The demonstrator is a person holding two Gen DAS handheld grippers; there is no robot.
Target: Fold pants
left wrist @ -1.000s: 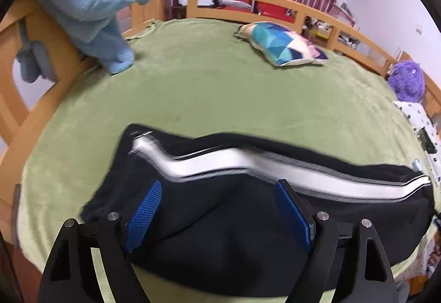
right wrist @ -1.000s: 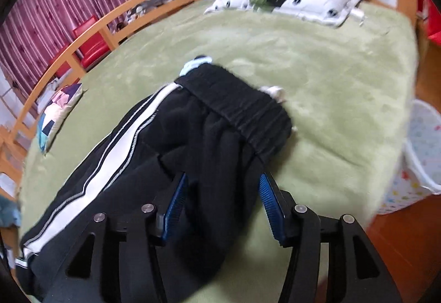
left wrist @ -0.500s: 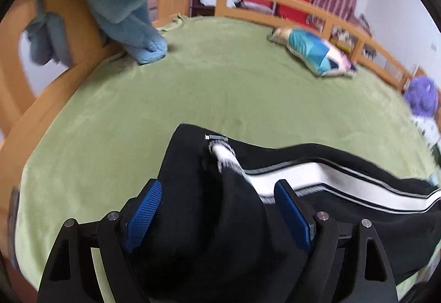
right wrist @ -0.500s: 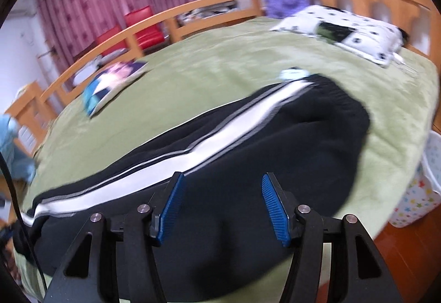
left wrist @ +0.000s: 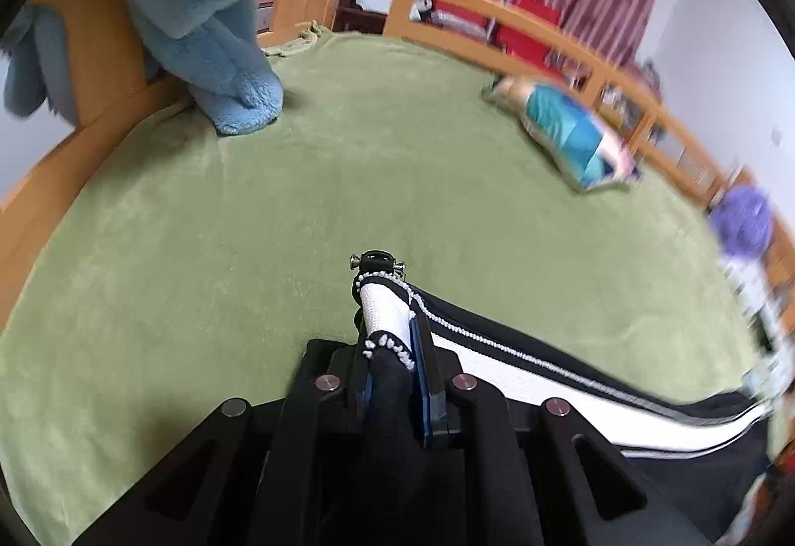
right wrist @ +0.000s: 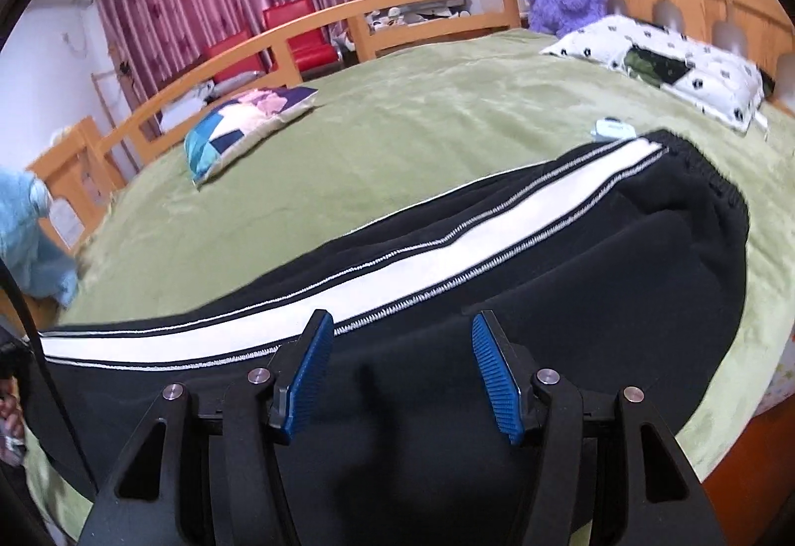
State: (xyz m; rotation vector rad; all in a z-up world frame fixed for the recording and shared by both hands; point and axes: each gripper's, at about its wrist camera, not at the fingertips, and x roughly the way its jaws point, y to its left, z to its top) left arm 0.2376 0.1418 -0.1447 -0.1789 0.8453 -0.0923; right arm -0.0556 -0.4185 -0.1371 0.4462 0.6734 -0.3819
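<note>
A: Left wrist view first. The left gripper [left wrist: 392, 377] has its jaws just closed and pinched on the hem end of the pants [left wrist: 571, 377], where the white side stripe folds over. The cloth bunches between the pads, so I judge it soft, thick and light; it should drape and drag along the bed [left wrist: 208, 248] rather than hold a shape.

B: Where do the pants lie?

A: From the jaws they run off toward four o'clock across the green cover. Counted here: one pair of pants, one blue plush toy [left wrist: 218, 24] at eleven o'clock, one patterned cushion [left wrist: 566, 138] at two o'clock, one purple plush [left wrist: 740, 218] at three o'clock.

B: And the right wrist view?

A: The right gripper [right wrist: 402, 372] has its jaws spread, nothing pressed between them, hovering over the black thigh cloth. The pants [right wrist: 596, 277] stretch from nine o'clock to the elastic waistband at two o'clock. I'd take hold at that waistband: firmer, less likely to slip. Counted: one spotted pillow [right wrist: 695, 69], two red chairs [right wrist: 293, 29] beyond the rail.
</note>
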